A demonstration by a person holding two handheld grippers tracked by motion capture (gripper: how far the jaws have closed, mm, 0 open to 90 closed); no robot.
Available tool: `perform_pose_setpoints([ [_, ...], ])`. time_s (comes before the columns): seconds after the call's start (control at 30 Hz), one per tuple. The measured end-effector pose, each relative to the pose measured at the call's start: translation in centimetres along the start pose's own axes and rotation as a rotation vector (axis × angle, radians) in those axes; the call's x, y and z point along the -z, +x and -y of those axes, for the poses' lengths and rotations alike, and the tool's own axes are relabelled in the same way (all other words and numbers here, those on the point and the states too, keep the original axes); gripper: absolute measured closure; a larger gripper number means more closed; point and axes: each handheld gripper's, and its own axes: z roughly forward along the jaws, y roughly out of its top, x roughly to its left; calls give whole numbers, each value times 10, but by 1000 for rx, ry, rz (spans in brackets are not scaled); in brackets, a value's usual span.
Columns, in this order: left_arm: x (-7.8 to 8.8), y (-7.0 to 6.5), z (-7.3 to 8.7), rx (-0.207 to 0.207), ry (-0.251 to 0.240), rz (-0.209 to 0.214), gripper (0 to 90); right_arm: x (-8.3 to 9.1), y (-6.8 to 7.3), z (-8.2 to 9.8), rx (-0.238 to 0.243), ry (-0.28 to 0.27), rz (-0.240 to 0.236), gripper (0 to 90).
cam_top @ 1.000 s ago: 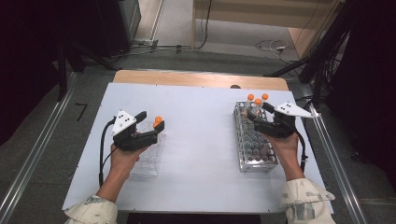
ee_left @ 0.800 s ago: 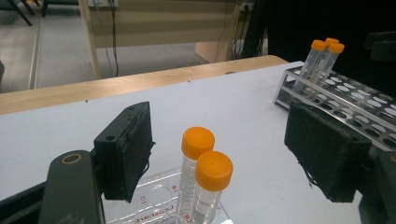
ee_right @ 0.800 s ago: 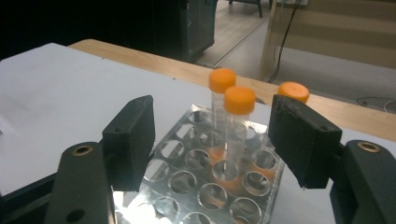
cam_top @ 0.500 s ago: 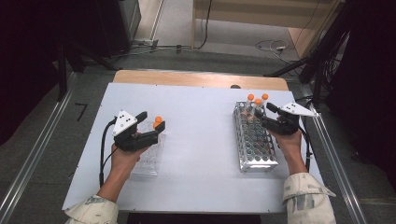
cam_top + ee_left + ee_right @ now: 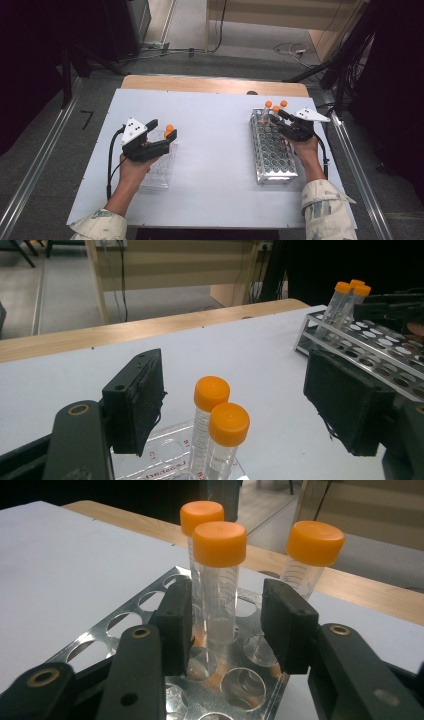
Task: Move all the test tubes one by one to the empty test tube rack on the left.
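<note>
Three orange-capped tubes stand at the far end of a metal rack on the right. My right gripper reaches over that end. In the right gripper view it is open, its jaws on either side of the nearest tube with a gap on each side. On the left, two orange-capped tubes stand in a clear plastic rack. My left gripper hovers over it, and in its own view it is wide open with both tubes between and just beyond the jaws.
The white table has a wooden strip along its far edge. Metal rails run down both sides. Most holes of the metal rack hold nothing. Cables lie on the floor beyond the table.
My right gripper has moved forward along the metal rack to its far end, up to the three tubes. The left gripper has barely moved.
</note>
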Motion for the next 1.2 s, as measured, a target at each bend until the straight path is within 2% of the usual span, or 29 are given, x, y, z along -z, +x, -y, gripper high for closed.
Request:
perform_pose_setpoints([
  [0.17,-1,0,0,-1,5,0,245,-4,0,1,10,5,-13,603],
  [0.5,1,0,0,0,-5,2,248,-8,0,2,24,13,-3,709],
  [0.8,2,0,-2,8,-13,2,226,-4,0,-1,3,-9,0,715],
  [1.2,3,1,-3,12,-11,-1,201,8,2,-12,-20,-83,12,715],
])
